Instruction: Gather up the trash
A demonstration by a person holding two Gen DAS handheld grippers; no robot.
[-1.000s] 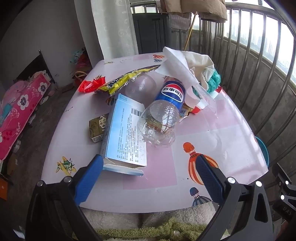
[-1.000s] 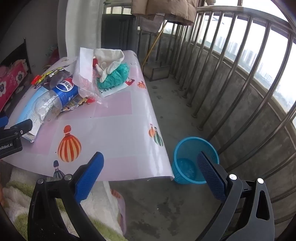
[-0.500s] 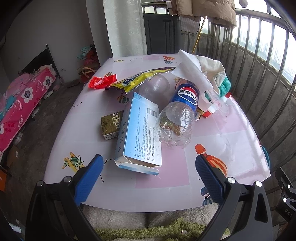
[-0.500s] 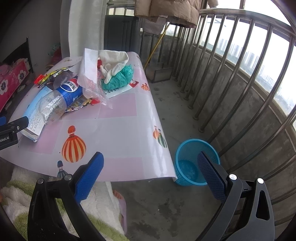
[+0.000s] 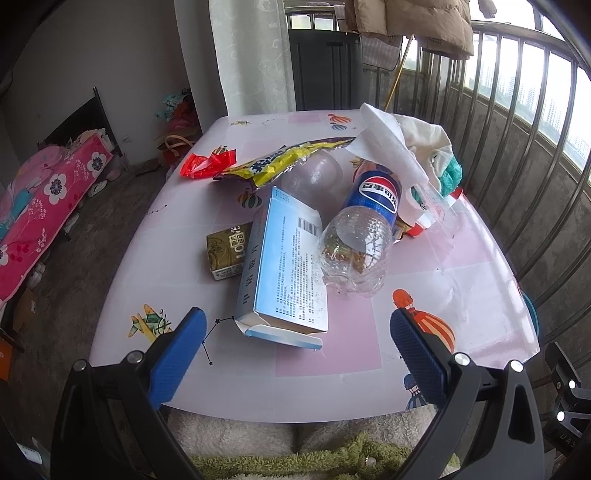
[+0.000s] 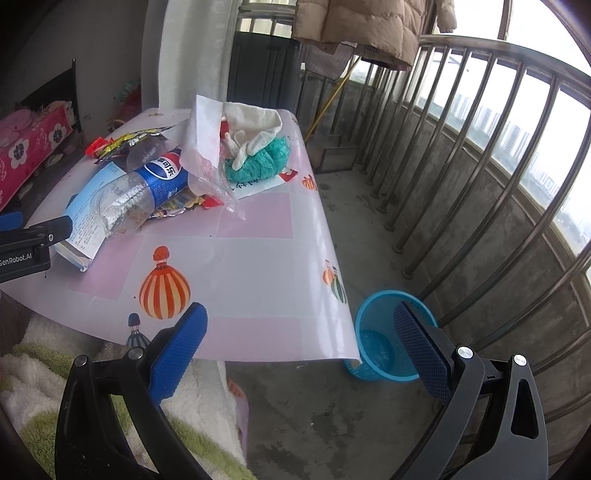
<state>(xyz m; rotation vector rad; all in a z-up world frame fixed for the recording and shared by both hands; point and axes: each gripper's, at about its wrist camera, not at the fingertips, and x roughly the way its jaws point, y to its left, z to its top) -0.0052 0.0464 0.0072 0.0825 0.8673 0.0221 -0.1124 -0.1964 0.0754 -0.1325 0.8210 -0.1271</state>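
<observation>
Trash lies heaped on the pink table (image 5: 332, 354): a light blue carton (image 5: 286, 273), an empty Pepsi bottle (image 5: 364, 229) leaning on it, a small olive drink box (image 5: 225, 251), a yellow wrapper (image 5: 280, 162), a red wrapper (image 5: 207, 164), a white tissue (image 5: 388, 147) and a teal cloth (image 6: 264, 160). My left gripper (image 5: 297, 354) is open and empty at the table's near edge, short of the carton. My right gripper (image 6: 299, 350) is open and empty past the table's right corner, above the floor. A blue waste basket (image 6: 388, 336) stands on the floor beside the table.
A metal balcony railing (image 6: 480, 177) runs along the right. A fluffy white and green blanket (image 6: 44, 354) lies below the table's near edge. A pink floral bedding pile (image 5: 40, 206) is on the left. A jacket (image 6: 354, 26) hangs at the back.
Both grippers have drawn back and up a little, so the table and trash sit lower and farther off in view. Nothing on the table moved. Both stay open.
</observation>
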